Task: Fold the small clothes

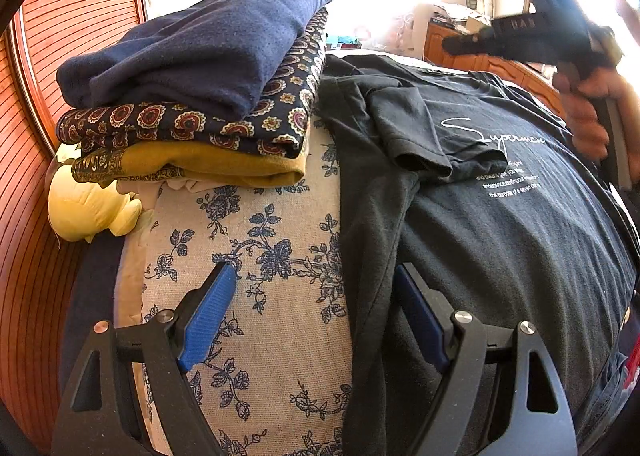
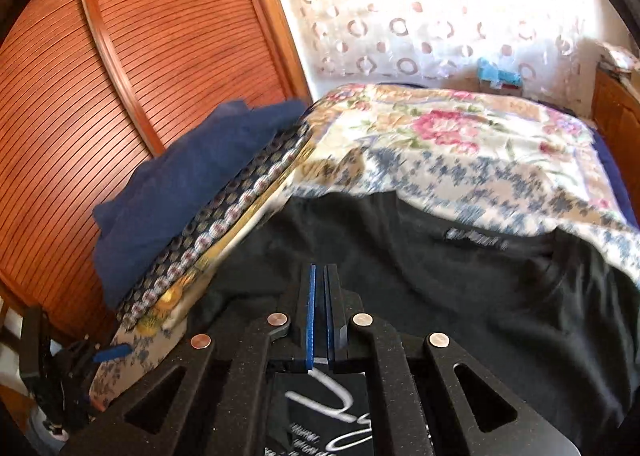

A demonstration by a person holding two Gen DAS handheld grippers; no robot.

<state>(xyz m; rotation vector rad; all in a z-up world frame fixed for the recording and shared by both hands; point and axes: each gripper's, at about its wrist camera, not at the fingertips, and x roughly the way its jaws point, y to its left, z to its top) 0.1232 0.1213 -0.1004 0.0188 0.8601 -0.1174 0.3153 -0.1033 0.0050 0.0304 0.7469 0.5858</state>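
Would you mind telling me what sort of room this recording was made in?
Most likely a bedroom: a bed under a floral bedspread, slatted wooden wardrobe doors, and a stack of folded clothes.

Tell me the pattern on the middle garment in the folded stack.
Dark navy with red-and-cream paisley medallions, clearest in the left wrist view.

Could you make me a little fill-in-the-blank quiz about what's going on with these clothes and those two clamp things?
1. The left gripper has its jaws spread ____.
2. The right gripper has its jaws pressed ____, with nothing visible between them.
3. On top of the folded pile lies a plain ____ garment.
4. The black T-shirt spread on the bed has one ____ folded over its front.

Missing words: open; shut; navy blue; sleeve
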